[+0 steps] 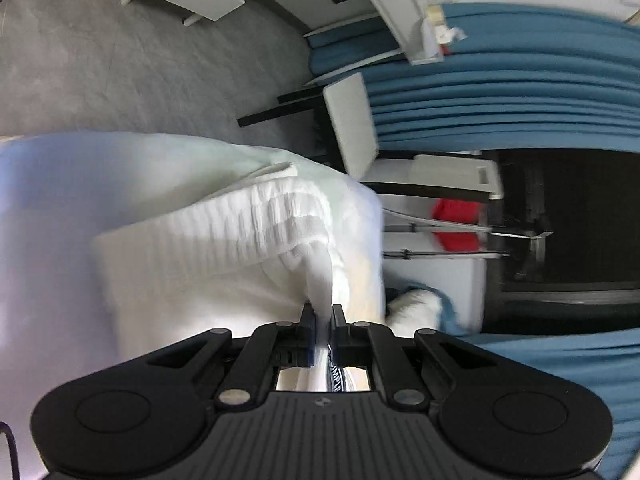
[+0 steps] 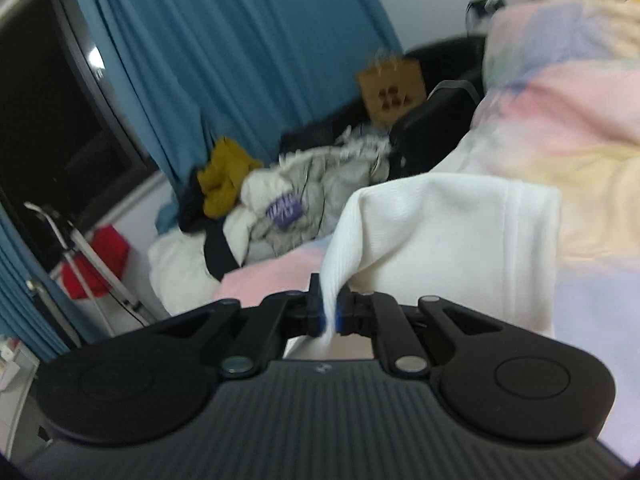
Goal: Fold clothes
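Observation:
A white ribbed garment [image 1: 224, 236] hangs from my left gripper [image 1: 322, 320], which is shut on a bunched edge of it. The view is rolled sideways. In the right wrist view the same white garment [image 2: 452, 232] drapes away from my right gripper [image 2: 329, 312], which is shut on a corner of it. The garment is lifted over a pastel pink, yellow and lilac blanket [image 2: 568, 128].
A pile of loose clothes [image 2: 288, 196] with a mustard piece [image 2: 224, 176] lies beyond the blanket. A brown paper bag [image 2: 390, 90] stands on a black seat. Blue curtains [image 2: 224, 48], a dark window [image 1: 568, 216], a red item [image 1: 456, 224] and white furniture [image 1: 352, 124] surround.

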Demonstrator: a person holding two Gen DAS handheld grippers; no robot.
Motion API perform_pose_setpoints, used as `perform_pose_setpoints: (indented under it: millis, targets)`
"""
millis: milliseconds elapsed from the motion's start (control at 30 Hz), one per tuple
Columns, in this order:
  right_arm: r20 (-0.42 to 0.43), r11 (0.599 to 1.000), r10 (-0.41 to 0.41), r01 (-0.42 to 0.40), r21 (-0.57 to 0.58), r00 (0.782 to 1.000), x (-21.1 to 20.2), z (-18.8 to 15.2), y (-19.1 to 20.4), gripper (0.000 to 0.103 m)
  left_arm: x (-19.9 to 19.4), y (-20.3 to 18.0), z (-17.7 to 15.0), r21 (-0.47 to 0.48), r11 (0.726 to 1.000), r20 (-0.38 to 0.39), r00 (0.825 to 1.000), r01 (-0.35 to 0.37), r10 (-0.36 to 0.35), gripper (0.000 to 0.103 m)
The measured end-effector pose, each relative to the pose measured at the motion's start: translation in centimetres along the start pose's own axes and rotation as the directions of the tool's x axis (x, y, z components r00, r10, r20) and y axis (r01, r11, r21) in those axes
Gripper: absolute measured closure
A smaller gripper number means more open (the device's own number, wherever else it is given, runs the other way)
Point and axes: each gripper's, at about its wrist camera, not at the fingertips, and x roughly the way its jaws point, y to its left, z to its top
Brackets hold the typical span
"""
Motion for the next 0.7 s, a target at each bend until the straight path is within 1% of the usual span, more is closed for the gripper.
perform_pose_setpoints:
  millis: [67,133,167,200,233,267,300,333,367,400,433,467,500,567,600,633,700]
  targets:
    - [-0.034,0.999,-0.011,0.009,-0.052,0.999,4.7,-0.3,1.2,0.095,4.3,-1.2,0.6,0.035,0.998,0.005,0.999,-0.051,0.051,0.095]
    - [-0.065,0.987,-0.052,0.042,-0.152,0.997,8.7,-1.3,2.2,0.095,7.9,-2.2,0.8,0.091,0.993,0.005,0.997,-0.073,0.073,0.094]
    - [-0.088,0.980,-0.073,0.055,-0.190,0.993,10.3,-2.0,2.5,0.094,9.7,-2.6,1.0,0.119,0.989,0.005,0.997,-0.082,0.082,0.091]
    - [-0.122,0.977,-0.075,0.049,-0.206,0.990,11.7,-2.6,2.5,0.091,11.0,-3.0,1.0,0.143,0.987,0.004,0.997,-0.076,0.076,0.090]
    - [-0.150,0.979,-0.060,0.029,-0.200,0.987,12.6,-3.1,2.3,0.091,11.6,-3.2,1.0,0.164,0.984,0.002,0.998,-0.062,0.062,0.088]
    - [-0.151,0.985,-0.033,0.006,-0.175,0.988,12.9,-3.3,1.9,0.089,12.2,-3.3,1.1,0.185,0.982,-0.001,0.999,-0.047,0.048,0.082]
    - [-0.149,0.989,-0.005,-0.018,-0.147,0.989,13.0,-3.5,1.5,0.086,12.1,-3.3,0.8,0.213,0.977,-0.008,1.000,-0.024,0.026,0.078]
    - [-0.144,0.993,0.029,-0.045,-0.109,0.989,12.6,-3.5,0.9,0.083,11.8,-3.4,0.6,0.242,0.970,-0.016,1.000,0.000,0.004,0.070]
    - [-0.138,0.995,0.063,-0.074,-0.070,0.988,12.2,-3.5,0.2,0.075,11.3,-3.3,0.3,0.264,0.964,-0.028,0.999,0.025,-0.018,0.062]
    - [-0.131,0.994,0.097,-0.102,-0.031,0.987,11.7,-3.4,-0.4,0.061,10.8,-3.2,0.0,0.284,0.958,-0.042,0.998,0.050,-0.040,0.059]
    - [-0.123,0.991,0.130,-0.130,0.008,0.984,10.8,-3.5,-1.0,0.052,9.6,-2.9,-0.6,0.300,0.951,-0.054,0.996,0.082,-0.069,0.052]
    - [-0.106,0.987,0.156,-0.153,0.038,0.982,9.8,-3.6,-1.6,0.035,8.5,-2.5,-1.3,0.307,0.945,-0.060,0.994,0.110,-0.097,0.047]
    - [-0.094,0.984,0.175,-0.170,0.056,0.980,8.7,-3.7,-2.0,0.027,7.0,-1.8,-2.1,0.313,0.939,-0.065,0.989,0.144,-0.129,0.046]
    - [-0.077,0.977,0.204,-0.198,0.077,0.976,6.3,-4.1,-2.7,0.026,4.1,0.1,-3.8,0.314,0.933,-0.060,0.984,0.179,-0.168,0.035]
    - [-0.069,0.974,0.216,-0.210,0.086,0.974,5.3,-4.3,-3.0,0.026,2.8,1.1,-4.7,0.314,0.931,-0.052,0.982,0.187,-0.180,0.032]
    - [-0.061,0.972,0.215,-0.207,0.106,0.975,4.0,-4.5,-3.6,0.026,1.3,2.0,-5.7,0.317,0.930,-0.045,0.983,0.184,-0.179,0.030]
    - [-0.046,0.969,0.209,-0.200,0.148,0.977,1.4,-5.1,-5.0,0.026,0.3,4.3,-7.0,0.296,0.941,-0.052,0.987,0.162,-0.154,0.030]
